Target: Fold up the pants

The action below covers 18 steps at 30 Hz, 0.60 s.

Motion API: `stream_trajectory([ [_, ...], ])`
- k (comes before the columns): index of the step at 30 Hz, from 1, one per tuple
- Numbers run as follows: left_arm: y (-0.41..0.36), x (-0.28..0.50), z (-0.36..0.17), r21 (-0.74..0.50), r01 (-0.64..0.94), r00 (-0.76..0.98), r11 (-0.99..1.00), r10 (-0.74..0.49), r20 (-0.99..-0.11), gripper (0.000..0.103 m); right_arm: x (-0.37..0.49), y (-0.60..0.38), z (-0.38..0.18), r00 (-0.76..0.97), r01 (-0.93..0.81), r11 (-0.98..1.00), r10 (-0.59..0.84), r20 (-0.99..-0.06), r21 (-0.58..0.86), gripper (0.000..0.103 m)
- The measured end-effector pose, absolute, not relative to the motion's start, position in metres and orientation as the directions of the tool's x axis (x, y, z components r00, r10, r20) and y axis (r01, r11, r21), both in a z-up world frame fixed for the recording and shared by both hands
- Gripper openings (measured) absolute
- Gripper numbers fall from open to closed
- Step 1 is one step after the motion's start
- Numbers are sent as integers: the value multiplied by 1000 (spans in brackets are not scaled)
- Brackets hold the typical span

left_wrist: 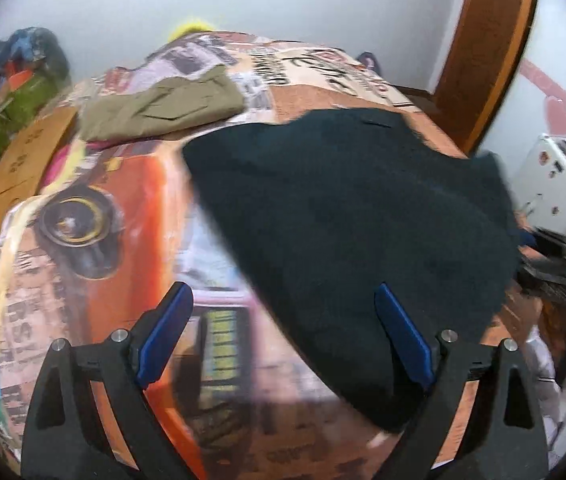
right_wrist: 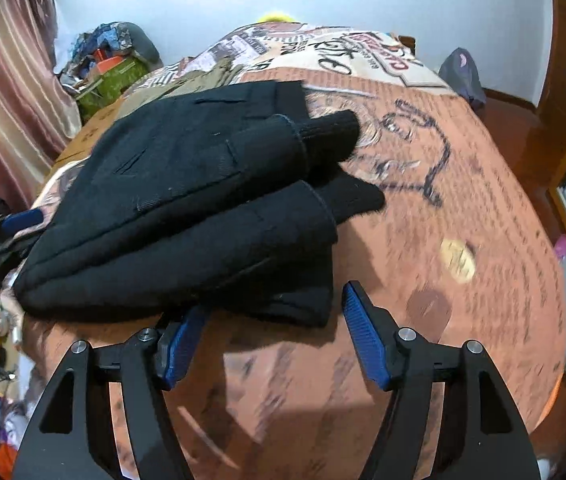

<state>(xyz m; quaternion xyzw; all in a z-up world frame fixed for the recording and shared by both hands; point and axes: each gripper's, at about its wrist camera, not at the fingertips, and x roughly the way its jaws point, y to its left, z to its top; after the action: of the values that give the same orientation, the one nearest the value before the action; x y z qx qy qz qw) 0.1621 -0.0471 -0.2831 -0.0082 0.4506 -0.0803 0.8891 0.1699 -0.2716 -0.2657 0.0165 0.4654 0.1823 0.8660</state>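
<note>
Two grippers are over the bed, and we hold one in each hand. Our left gripper point(left_wrist: 283, 300) has its blue fingers point(left_wrist: 165, 334) spread wide apart. Nothing is pinched between them. The right-hand finger sits in front of the near edge of the black pants point(left_wrist: 347, 216), and the other one is over the bedspread point(left_wrist: 95, 184) beside them.

Our right gripper point(right_wrist: 277, 304) is open too. Its blue fingers point(right_wrist: 367, 336) stand apart, and they press on nothing. The left one is tucked at the near edge of the black pants point(right_wrist: 187, 184), partly hidden by the cloth. The right one is just past the corner of the pants, over the orange bedspread point(right_wrist: 463, 184).

The black pants lie folded in a thick pile on the bed. Two leg ends stick out at the far right of the pile, and each shows a knit cuff point(right_wrist: 335, 130).

Farther back on the bed lie folded tan pants point(left_wrist: 163, 104). A flat cardboard sheet point(left_wrist: 23, 172) rests at the left edge of the bed, next to the tan pants. A heap of bright clutter point(left_wrist: 27, 72) sits by the wall behind it. A pink curtain point(right_wrist: 7, 92) hangs at the left in the right wrist view.
</note>
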Motion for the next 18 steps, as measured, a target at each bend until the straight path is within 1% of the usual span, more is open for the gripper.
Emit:
stream_trajectory([
  [4,-78,170,-282,-98,145,594,985,-166,-787,94,208,-283,-270,523,-271,947,296,-799,173,64],
  [7,-94,181,-278,-105,150,607,983,-175,-775,93,242,-291,-274,535,-219,962,261,-804,166,61],
  [9,-92,187,-272,-120,147,621,982,-186,-762,93,253,-295,-273,544,-205,969,228,-808,136,60],
  [11,-81,192,-263,-126,133,645,983,-183,-742,93,253,-295,-266,561,-217,972,203,-803,94,60],
  [14,-53,201,-251,-100,86,681,991,-132,-721,93,242,-299,-253,580,-244,968,195,-791,59,60],
  [16,-28,212,-247,-79,42,688,996,-86,-721,93,236,-301,-243,585,-254,965,210,-783,69,60],
  [18,-9,226,-250,-75,28,670,997,-74,-738,93,226,-302,-232,587,-261,959,249,-771,110,60],
])
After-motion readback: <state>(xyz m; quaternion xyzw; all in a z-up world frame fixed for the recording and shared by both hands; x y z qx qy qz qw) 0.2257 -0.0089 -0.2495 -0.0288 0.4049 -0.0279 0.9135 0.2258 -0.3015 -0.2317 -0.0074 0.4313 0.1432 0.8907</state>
